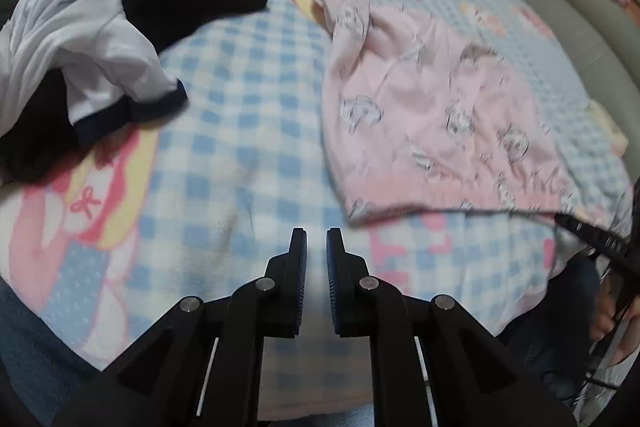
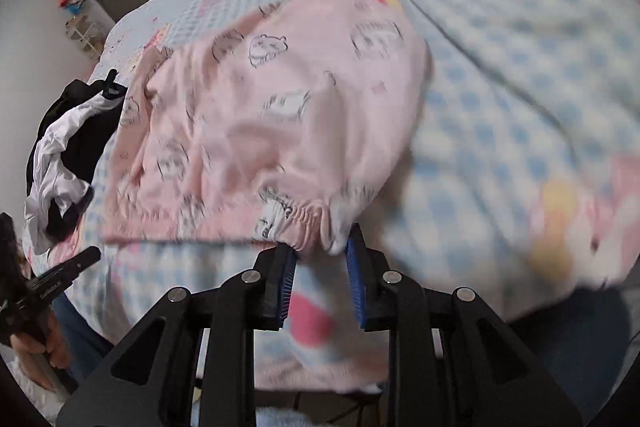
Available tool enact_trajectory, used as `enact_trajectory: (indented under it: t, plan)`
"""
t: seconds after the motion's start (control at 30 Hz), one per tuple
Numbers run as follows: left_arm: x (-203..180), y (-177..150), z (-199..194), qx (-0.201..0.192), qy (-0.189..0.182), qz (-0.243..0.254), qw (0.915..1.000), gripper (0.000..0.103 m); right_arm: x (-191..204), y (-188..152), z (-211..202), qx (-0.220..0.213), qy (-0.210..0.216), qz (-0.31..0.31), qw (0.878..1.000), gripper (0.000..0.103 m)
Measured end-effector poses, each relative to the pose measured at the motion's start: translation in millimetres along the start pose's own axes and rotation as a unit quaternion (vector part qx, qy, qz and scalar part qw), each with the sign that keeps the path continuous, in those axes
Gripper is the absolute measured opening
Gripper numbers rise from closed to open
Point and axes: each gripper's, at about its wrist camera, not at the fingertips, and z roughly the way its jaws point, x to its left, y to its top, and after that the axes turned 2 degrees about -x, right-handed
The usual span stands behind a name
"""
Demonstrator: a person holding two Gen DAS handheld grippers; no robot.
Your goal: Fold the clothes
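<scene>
Right claw: I see its jaws clamped on the gathered elastic hem of the pink garment, which spreads away from the tips across the checked bed cover. Left claw: jaws nearly together with a narrow gap, gripping nothing, hovering over bare cover just left of the garment's near corner. A white-and-black clothes pile lies far left.

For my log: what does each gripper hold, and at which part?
The right gripper pinches the pink garment at its gathered elastic edge. The left gripper holds nothing.
</scene>
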Motion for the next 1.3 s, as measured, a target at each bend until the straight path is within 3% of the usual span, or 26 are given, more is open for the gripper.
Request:
enact_trajectory:
  t: [0.07, 0.17, 0.37, 0.47, 0.53, 0.67, 0.73, 0.77, 0.87, 0.93, 1.0, 1.03, 1.07, 1.1, 1.13, 1.23, 1.27, 1.3]
  plan:
    - [10.2, -13.5, 13.0, 0.021, -0.001, -0.014, 0.9997, 0.015, 3.2, -7.7, -7.1, -0.010, -0.009, -0.004, 1.000, 0.029]
    - [25.6, -33.8, 32.5, 0.052, -0.003, -0.036, 0.9980, 0.047, 3.8, -10.6, -19.0, -0.019, -0.021, -0.004, 1.000, 0.029]
    - [42.4, -50.8, 64.0, 0.093, -0.017, -0.082, 0.9921, 0.049, -2.7, -5.4, -47.1, -0.057, 0.021, 0.022, 0.998, 0.030]
    - [45.3, -46.9, 89.4, 0.115, -0.039, -0.118, 0.9856, 0.060, -15.5, -0.3, -61.2, -0.076, 0.002, 0.036, 0.996, 0.033]
    - [39.1, -42.6, 103.5, 0.127, -0.042, -0.116, 0.9841, 0.058, -21.4, 4.5, -52.1, -0.060, 0.000, 0.045, 0.997, 0.034]
    - [21.5, -36.6, 98.0, 0.120, -0.056, -0.091, 0.9869, 0.011, -27.0, 7.6, -22.6, -0.008, 0.049, 0.077, 0.996, 0.035]
    - [22.3, -36.6, 82.9, 0.104, -0.030, -0.090, 0.9901, 0.009, -24.1, 3.3, -12.2, 0.005, 0.047, 0.084, 0.995, 0.029]
    - [25.0, -37.3, 74.3, 0.097, -0.021, -0.095, 0.9906, 0.009, -19.4, 0.2, -11.8, 0.005, 0.026, 0.071, 0.997, 0.015]
    - [34.2, -45.1, 41.3, 0.078, -0.020, -0.111, 0.9905, 0.008, -2.5, -10.2, -18.9, -0.005, -0.054, 0.019, 0.998, 0.003]
    - [40.9, -52.7, 31.4, 0.088, -0.050, -0.131, 0.9862, 0.009, -0.2, -15.8, -33.7, -0.017, -0.020, 0.018, 0.999, 0.003]
    - [49.6, -55.9, 36.4, 0.106, -0.080, -0.159, 0.9784, 0.017, -3.3, -17.0, -47.6, -0.023, 0.038, 0.037, 0.998, 0.004]
    - [53.2, -56.8, 43.8, 0.110, -0.083, -0.170, 0.9758, 0.023, -4.3, -14.0, -46.3, -0.021, 0.045, 0.045, 0.998, 0.007]
    - [56.9, -57.6, 51.2, 0.114, -0.087, -0.180, 0.9731, 0.040, -5.0, -9.6, -41.6, -0.018, 0.044, 0.051, 0.998, 0.021]
    - [60.5, -58.4, 58.7, 0.118, -0.090, -0.191, 0.9703, 0.044, -5.7, -5.3, -37.0, -0.014, 0.042, 0.058, 0.997, 0.041]
    - [64.2, -59.2, 66.1, 0.121, -0.094, -0.202, 0.9673, 0.045, -6.7, -0.5, -29.6, -0.011, 0.045, 0.068, 0.997, 0.047]
    - [63.5, -61.1, 88.4, 0.143, -0.105, -0.209, 0.9617, 0.050, -8.1, 12.1, -2.3, -0.001, 0.063, 0.103, 0.993, 0.047]
    - [60.9, -61.5, 90.5, 0.144, -0.100, -0.207, 0.9624, 0.047, -8.1, 15.7, 7.2, 0.003, 0.070, 0.115, 0.991, 0.043]
    - [58.4, -61.8, 92.6, 0.145, -0.096, -0.206, 0.9630, 0.035, -5.0, 17.8, 18.6, 0.014, 0.069, 0.118, 0.990, 0.027]
